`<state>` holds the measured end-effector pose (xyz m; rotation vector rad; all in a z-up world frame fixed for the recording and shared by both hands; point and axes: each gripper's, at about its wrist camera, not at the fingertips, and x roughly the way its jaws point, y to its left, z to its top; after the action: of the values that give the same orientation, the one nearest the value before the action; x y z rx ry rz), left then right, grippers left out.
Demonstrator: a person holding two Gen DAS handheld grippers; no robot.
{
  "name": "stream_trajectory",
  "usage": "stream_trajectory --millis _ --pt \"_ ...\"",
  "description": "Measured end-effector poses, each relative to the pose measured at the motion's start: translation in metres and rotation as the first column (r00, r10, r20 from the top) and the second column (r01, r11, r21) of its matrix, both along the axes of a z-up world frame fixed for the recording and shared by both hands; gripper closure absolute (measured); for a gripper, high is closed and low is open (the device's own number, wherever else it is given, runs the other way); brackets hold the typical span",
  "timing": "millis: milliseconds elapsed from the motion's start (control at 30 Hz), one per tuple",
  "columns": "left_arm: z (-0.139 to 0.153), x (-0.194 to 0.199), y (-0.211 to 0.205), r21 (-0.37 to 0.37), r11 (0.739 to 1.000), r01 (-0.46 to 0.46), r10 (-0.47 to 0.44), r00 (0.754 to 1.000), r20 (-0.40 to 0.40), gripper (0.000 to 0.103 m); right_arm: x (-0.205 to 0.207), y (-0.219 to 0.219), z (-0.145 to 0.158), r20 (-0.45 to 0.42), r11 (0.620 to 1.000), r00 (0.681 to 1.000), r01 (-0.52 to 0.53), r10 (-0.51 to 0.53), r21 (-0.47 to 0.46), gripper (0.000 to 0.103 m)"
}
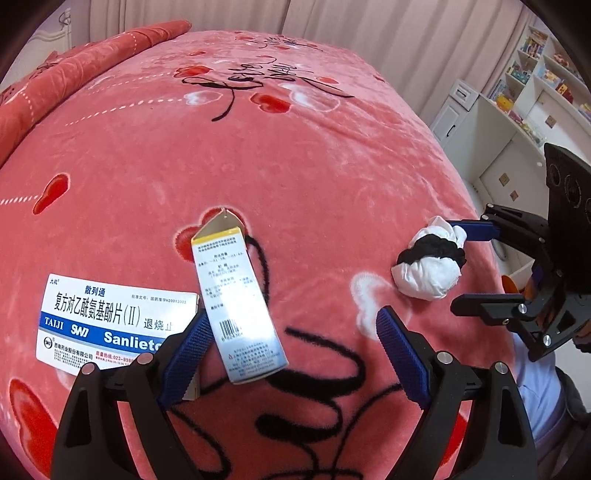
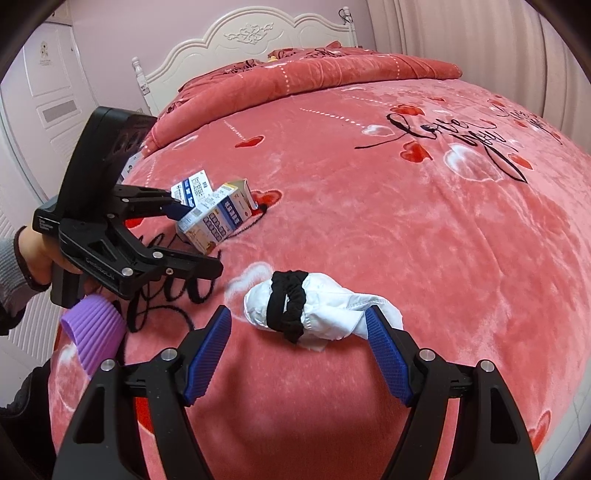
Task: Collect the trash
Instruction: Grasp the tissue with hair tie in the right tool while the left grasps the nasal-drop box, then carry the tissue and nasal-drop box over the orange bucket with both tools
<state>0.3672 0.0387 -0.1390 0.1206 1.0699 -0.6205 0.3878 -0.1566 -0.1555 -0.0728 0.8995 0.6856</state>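
Bed: pink blanket (image 1: 295,166) with hearts and black script covered the bed; folded quilt (image 2: 332,74) lay by the headboard (image 2: 258,33).
Left gripper (image 1: 291,328): fingers stood wide apart around the tall box (image 1: 240,302), the left pad just beside it; no squeeze visible.
Flat box (image 1: 110,325): lay on the blanket left of the tall box, partly under the left finger.
Right gripper (image 2: 299,328): fingers spread apart around the wad (image 2: 314,310); right pad touched its loose end.
Wad: white tissue with a black hair tie (image 2: 288,306) around it, on the blanket.
Purple cup (image 2: 92,332): at the bed's near edge, below the left gripper.
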Motion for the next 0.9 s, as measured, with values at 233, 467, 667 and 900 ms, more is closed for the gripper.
stream_trajectory --millis 233,467,667,900 --pt "-0.001 0.006 0.009 -0.004 1.0 -0.027 0.027 0.999 0.021 0.059 0.013 0.011 -0.007 -0.003 1.0 1.0 -0.019 0.019 -0.006 0.046" --pt "-0.006 0.008 0.013 -0.012 0.999 -0.032 0.033 0.999 0.018 0.076 0.017 0.016 -0.01 0.006 0.999 0.999 -0.041 0.041 -0.006 0.059" --pt "0.007 -0.002 0.004 0.007 1.0 0.006 -0.006 0.999 0.034 0.076 0.011 0.007 0.001 0.012 0.999 0.999 -0.039 0.038 0.022 0.061" --pt "0.032 -0.025 -0.009 0.011 1.0 0.028 -0.028 0.998 0.064 0.076 -0.012 -0.005 0.023 0.035 0.998 0.998 -0.044 0.043 0.039 0.061"
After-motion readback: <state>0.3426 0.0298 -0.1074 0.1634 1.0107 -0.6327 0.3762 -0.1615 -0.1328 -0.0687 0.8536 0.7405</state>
